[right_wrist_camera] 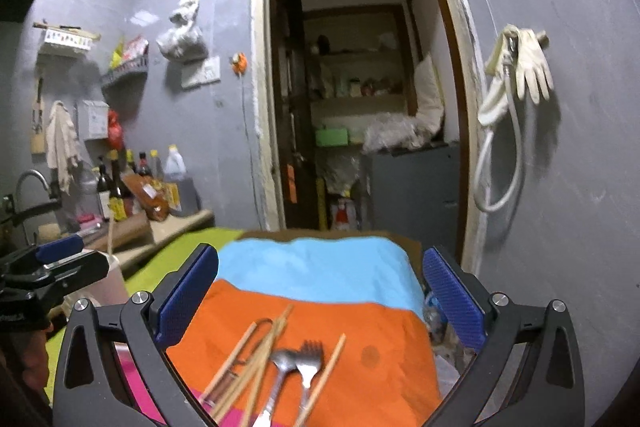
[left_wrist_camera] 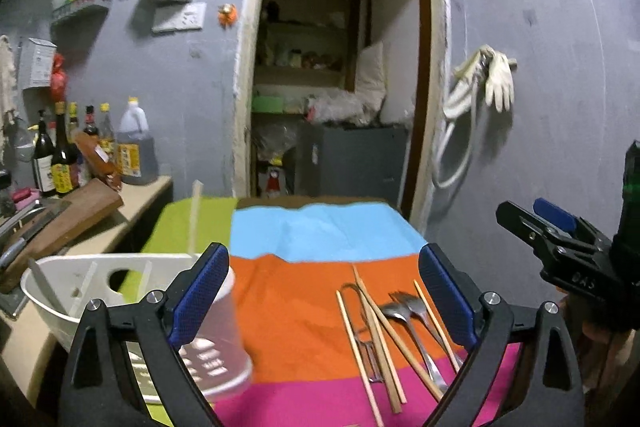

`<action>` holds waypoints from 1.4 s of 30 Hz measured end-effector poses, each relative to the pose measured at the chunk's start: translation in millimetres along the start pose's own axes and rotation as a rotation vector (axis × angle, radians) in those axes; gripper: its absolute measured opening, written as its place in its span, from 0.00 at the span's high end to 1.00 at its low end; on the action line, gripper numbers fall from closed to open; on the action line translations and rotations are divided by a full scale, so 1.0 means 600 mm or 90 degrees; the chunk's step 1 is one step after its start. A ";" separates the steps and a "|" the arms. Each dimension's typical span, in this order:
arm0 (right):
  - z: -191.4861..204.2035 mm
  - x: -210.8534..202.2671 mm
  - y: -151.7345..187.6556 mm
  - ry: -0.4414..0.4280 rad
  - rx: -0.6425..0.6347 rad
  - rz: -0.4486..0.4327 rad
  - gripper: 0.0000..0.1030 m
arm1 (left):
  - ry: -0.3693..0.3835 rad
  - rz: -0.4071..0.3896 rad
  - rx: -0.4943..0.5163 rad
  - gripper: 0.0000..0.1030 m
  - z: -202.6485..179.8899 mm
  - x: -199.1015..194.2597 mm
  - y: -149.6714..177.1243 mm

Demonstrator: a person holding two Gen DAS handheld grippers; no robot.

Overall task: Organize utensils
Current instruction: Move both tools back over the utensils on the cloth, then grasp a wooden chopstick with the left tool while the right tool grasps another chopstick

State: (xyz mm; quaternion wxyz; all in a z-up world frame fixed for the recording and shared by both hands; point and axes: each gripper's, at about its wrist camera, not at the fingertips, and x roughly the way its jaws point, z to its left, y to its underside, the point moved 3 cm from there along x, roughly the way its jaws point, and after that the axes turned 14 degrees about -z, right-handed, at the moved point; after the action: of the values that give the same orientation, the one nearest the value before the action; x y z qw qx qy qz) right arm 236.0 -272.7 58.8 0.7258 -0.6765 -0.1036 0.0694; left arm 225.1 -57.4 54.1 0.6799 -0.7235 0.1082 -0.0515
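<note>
- Left claw (left_wrist_camera: pixel 324 301): jaws spread wide, nothing between them; blue pads at lower left and lower right of the left wrist view. It hangs above the cloth (left_wrist_camera: pixel 296 307).
- Right claw (right_wrist_camera: pixel 320 301): also released, jaws wide apart, empty; it hangs over the utensil pile in the right wrist view. In the left wrist view it shows at the right edge (left_wrist_camera: pixel 538 223), and from that angle I cannot tell its jaw gap.
- Cup (left_wrist_camera: pixel 218 339): translucent, white print, lower left of the left wrist view, just behind the left pad (left_wrist_camera: pixel 200 291); contact cannot be judged. A pale stick (left_wrist_camera: pixel 195 215) stands up from that area.
- Utensils: loose pile on the orange band of the cloth, lower centre in both views, handles running onto the pink band.
- Chopsticks (left_wrist_camera: pixel 376 331): several wooden ones, roughly parallel, some crossing.
- Forks (left_wrist_camera: pixel 412 301): two metal heads side by side, tines toward the doorway (left_wrist_camera: pixel 340 67); a spoon (right_wrist_camera: pixel 282 359) touches one fork head in the right wrist view.
- Wire loop piece (left_wrist_camera: pixel 352 289): under the chopsticks; kind unclear.
- Cloth: bands of blue, orange, pink, with green at left; it covers the worktop.
- Caddy (left_wrist_camera: pixel 80 283): white, divided, with handle hole, lower left beside the cup.
- Bottles (left_wrist_camera: pixel 60 151): grouped at left, well apart from the pile.
- Glove (left_wrist_camera: pixel 498 79): hangs on the wall, upper right.
</note>
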 end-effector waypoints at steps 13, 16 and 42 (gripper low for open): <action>-0.040 0.032 0.063 0.012 0.018 0.116 0.02 | 0.028 0.102 0.018 0.10 -0.037 0.040 0.073; -0.041 0.036 0.073 0.008 0.017 0.135 0.08 | 0.027 0.122 0.013 0.10 -0.037 0.048 0.085; -0.038 0.090 0.160 -0.025 0.023 0.324 0.71 | 0.021 0.385 -0.036 0.70 -0.012 0.141 0.196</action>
State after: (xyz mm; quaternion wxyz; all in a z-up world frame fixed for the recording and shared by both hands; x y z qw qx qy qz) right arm 297.7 -274.6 -35.2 0.6946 -0.6664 0.0574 0.2648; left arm 295.6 -89.5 -68.6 0.6418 -0.6763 0.3314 0.1445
